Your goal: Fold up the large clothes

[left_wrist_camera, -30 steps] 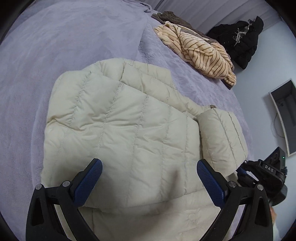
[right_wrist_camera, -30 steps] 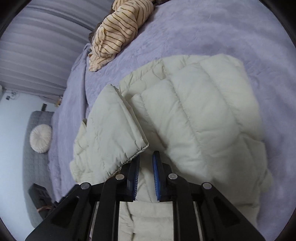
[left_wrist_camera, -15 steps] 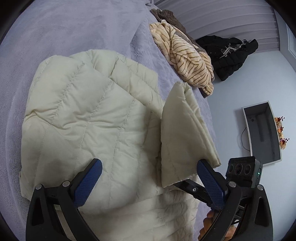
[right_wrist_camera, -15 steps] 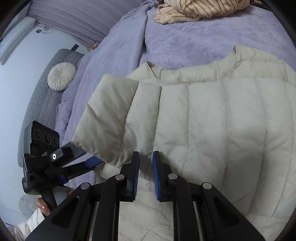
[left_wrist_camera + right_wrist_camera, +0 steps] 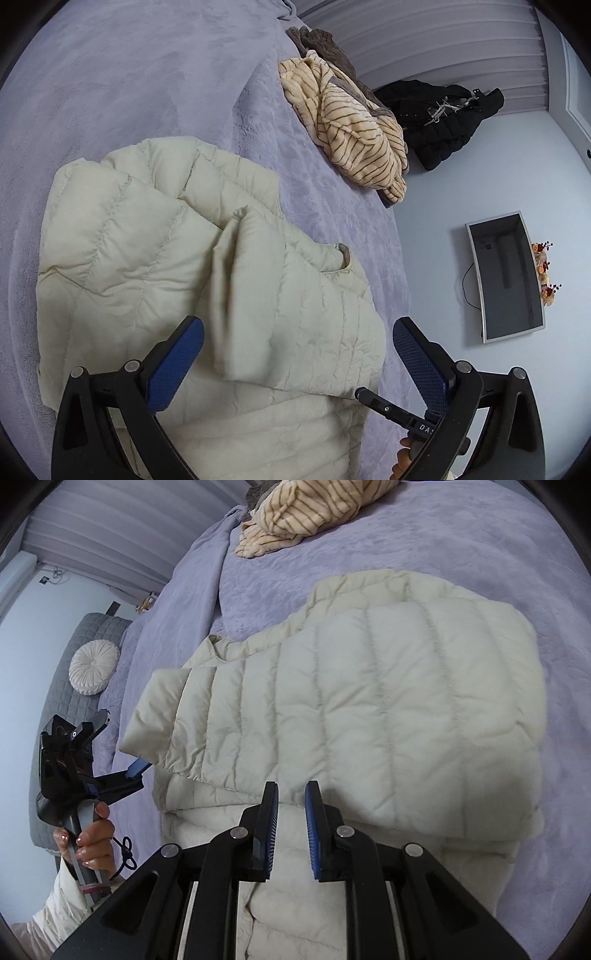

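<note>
The cream jacket lies just ahead of the nearly closed, empty right claw; the left claw is spread wide, empty.

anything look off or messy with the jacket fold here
Slightly. On the cream puffer jacket, the sleeve folded over the body lies at a slant, its cuff edge puckered rather than flat. Beyond it, a striped garment sits in an unfolded heap on the purple bedspread.
</note>
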The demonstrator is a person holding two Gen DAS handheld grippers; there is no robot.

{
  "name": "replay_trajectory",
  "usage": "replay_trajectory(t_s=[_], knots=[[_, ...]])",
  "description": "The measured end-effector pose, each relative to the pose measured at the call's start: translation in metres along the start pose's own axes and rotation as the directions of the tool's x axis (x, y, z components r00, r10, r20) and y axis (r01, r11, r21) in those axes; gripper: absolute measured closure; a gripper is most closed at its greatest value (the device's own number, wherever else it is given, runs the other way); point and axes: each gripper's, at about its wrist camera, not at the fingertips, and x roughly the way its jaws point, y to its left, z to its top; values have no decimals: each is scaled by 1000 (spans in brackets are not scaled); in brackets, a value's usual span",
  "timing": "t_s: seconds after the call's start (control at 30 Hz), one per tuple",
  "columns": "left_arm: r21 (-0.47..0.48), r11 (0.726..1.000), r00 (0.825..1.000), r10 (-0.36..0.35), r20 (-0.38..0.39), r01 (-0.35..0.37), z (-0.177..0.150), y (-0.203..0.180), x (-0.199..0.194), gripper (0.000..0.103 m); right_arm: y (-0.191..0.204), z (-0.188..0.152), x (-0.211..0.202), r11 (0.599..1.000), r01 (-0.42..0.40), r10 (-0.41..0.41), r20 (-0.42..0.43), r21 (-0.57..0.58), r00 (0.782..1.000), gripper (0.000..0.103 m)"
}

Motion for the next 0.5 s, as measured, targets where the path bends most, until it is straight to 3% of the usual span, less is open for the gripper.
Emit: replay_trajectory(t_s=[0.07,0.13,0.17,0.2,0.23,0.27,0.3,0.4,0.47,0.5], knots=[[23,999,998,41,-41,-40,0,-1,14,0,-13,-5,-8,999,6,-5,-10,32,1000,75],[48,990,987,138,-83,-135,-3,-1,33,0,-27,-12,-16,998,1,-1,-11,70,1000,24],[51,986,981,166,-98,-161,-6,0,40,5,-33,-16,-20,996,-14,14,-1,90,1000,23],[52,985,980,170,-106,-166,-10,3,43,29,-38,-19,-23,993,-33,33,4,112,999,23],[49,985,978,168,-123,-163,-12,5,46,44,-44,-22,-25,988,-49,49,9,143,999,23],[33,987,977,163,-137,-160,-14,8,47,72,-51,-25,-27,981,-66,63,18,184,998,23],[13,988,978,152,-142,-152,-16,12,47,90,-58,-27,-28,969,-85,80,29,232,996,23],[44,982,975,190,-112,-186,-25,9,35,91,-81,-28,-26,924,-131,112,73,358,991,26],[78,977,973,208,-97,-201,-34,4,27,91,-91,-26,-26,903,-147,113,107,403,988,43],[90,973,970,222,-95,-214,-38,5,24,91,-96,-25,-25,897,-140,101,112,419,988,68]])
